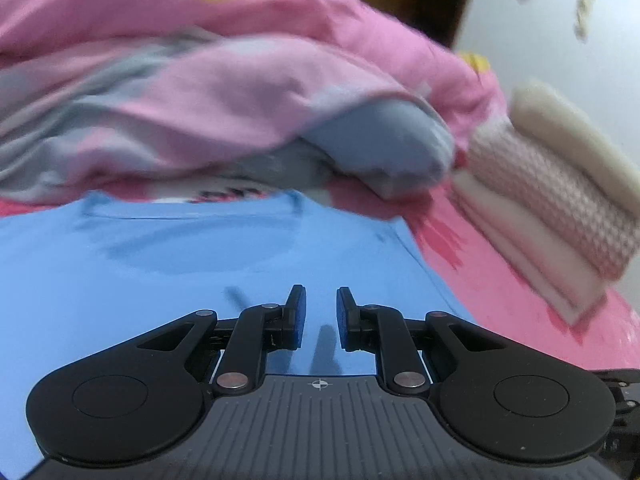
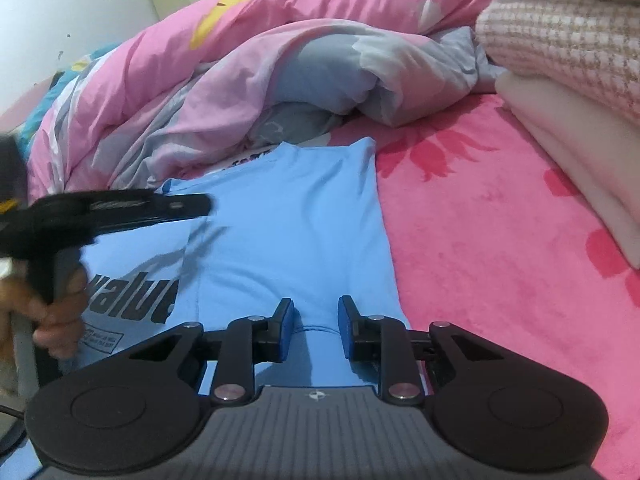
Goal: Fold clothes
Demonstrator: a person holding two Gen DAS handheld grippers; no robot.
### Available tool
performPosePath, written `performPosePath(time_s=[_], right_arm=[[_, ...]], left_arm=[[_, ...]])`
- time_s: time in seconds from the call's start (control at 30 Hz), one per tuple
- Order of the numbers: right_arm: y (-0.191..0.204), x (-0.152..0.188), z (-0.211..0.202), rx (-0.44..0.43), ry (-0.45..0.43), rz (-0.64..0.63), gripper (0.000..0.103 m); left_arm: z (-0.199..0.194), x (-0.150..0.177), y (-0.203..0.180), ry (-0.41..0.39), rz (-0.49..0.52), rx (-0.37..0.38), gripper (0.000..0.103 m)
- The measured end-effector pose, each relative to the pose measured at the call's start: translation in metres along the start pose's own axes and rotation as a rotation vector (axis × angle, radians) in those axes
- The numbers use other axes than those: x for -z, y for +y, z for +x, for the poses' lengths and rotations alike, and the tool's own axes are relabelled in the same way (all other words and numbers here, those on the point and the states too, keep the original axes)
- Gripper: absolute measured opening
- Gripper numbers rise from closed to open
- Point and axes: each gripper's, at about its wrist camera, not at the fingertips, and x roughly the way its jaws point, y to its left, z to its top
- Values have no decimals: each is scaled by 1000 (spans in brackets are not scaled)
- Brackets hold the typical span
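A light blue T-shirt (image 2: 296,220) lies flat on the pink bed, its right side folded inward and dark printed letters (image 2: 132,300) showing at the left. My right gripper (image 2: 315,326) hovers open over the shirt's near end, nothing between its fingers. The left gripper (image 2: 188,204) reaches in from the left above the shirt, held by a hand (image 2: 52,316). In the left wrist view the left gripper (image 1: 321,316) is open just above the blue shirt (image 1: 160,264), empty.
A rumpled pink and grey quilt (image 2: 248,64) is heaped along the far side of the shirt. Folded cream and checked blankets (image 2: 568,92) are stacked at the right. The pink flowered bedsheet (image 2: 500,240) stretches to the right of the shirt.
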Motion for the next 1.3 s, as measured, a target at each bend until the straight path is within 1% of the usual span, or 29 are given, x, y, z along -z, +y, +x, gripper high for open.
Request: performPosePath(time_s=[0.03, 0.07, 0.1, 0.13, 0.23, 0.3, 0.43, 0.47, 0.53, 0.6, 0.67, 0.7, 0.8, 0.83, 0.9, 0.93, 1.0, 1.1, 1.17, 1.23, 1.3], right_arm=[[-1, 0, -1, -5, -2, 5, 25], [-3, 0, -3, -9, -3, 10, 25], [-4, 0, -3, -12, -4, 13, 25], [-4, 0, -4, -12, -5, 14, 25], [-5, 0, -5, -14, -4, 10, 25], [-5, 0, -5, -14, -2, 7, 25], [-3, 1, -5, -8, -3, -2, 25], [-3, 1, -5, -6, -3, -5, 25], [-3, 1, -4, -8, -5, -4, 25], [-7, 1, -3, -22, -6, 12, 25], [-11, 1, -3, -40, -7, 37, 25], [-13, 2, -3, -46, -7, 47, 25], [-17, 1, -5, -63, -15, 77, 25], [-18, 0, -6, -68, -18, 87, 25], [-21, 0, -7, -79, -23, 107, 25], [-22, -1, -8, -85, -26, 117, 25], [-25, -2, -9, -96, -32, 137, 26], [-34, -3, -12, -116, -52, 196, 26], [-40, -2, -11, -103, -49, 219, 27], [-44, -2, -8, -94, -42, 235, 26], [-42, -2, -8, -87, -39, 222, 26]], left_arm=[[12, -4, -1, 35, -7, 8, 16], [22, -4, 2, 43, -13, -13, 17], [31, -5, 5, 46, -20, -37, 16], [32, -6, 8, 25, -12, -72, 14], [20, -8, 14, -26, -38, -203, 13], [13, -11, 7, -48, -2, -260, 12], [20, -27, -24, -36, 113, -164, 13], [28, -31, -35, 0, 147, -115, 13], [53, -36, -49, 98, 153, -44, 14], [79, -36, -51, 159, 129, -53, 16], [90, -45, -43, 109, 66, -68, 16], [91, -51, -36, 84, 25, -98, 16], [82, -65, -8, 39, -98, -160, 15], [74, -67, 0, 36, -111, -166, 15], [53, -63, 2, 31, -48, -171, 15], [40, -56, -2, 29, 15, -169, 15], [18, -40, -14, 50, 129, -129, 16], [-10, -8, -37, 89, 281, -36, 18], [-21, 16, -54, 119, 383, -22, 18], [-28, 40, -61, 140, 445, -55, 19], [-41, 54, -61, 99, 488, -89, 20]])
